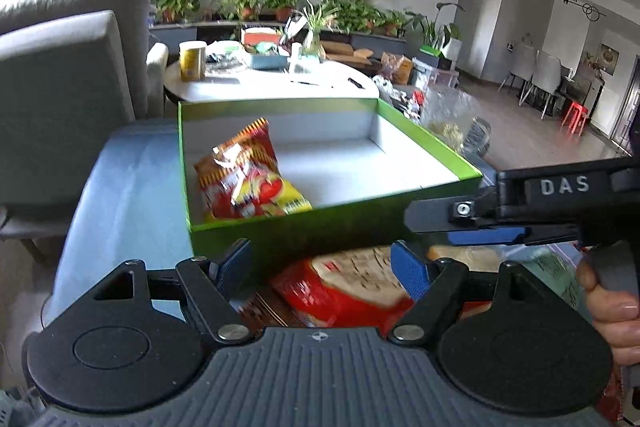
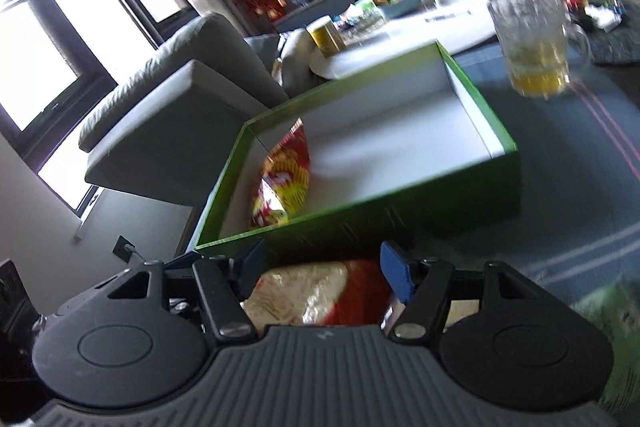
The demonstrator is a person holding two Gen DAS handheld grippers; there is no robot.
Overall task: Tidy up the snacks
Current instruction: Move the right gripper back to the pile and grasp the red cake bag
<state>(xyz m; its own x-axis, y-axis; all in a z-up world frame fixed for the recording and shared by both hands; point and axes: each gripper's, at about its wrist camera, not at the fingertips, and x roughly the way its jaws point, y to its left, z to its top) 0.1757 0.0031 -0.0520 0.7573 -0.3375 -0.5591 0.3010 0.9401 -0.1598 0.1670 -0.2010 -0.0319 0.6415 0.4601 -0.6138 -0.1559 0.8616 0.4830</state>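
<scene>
Snack print point(image 1: 352, 287) blurred; mug point(image 2: 534, 47) blurred

The left gripper point(image 1: 320, 263) is showing a ribbed grey housing with a small compass-like emblem, black linkage arms on silver pivot screws, two round black side discs and blue ridged finger pads point(image 1: 408, 273). The right gripper point(image 2: 322, 269) is presenting the same build; seen from the left wrist view its black body is bearing white "DAS" lettering. The right hand point(image 1: 614, 311) is showing bare skin.
</scene>
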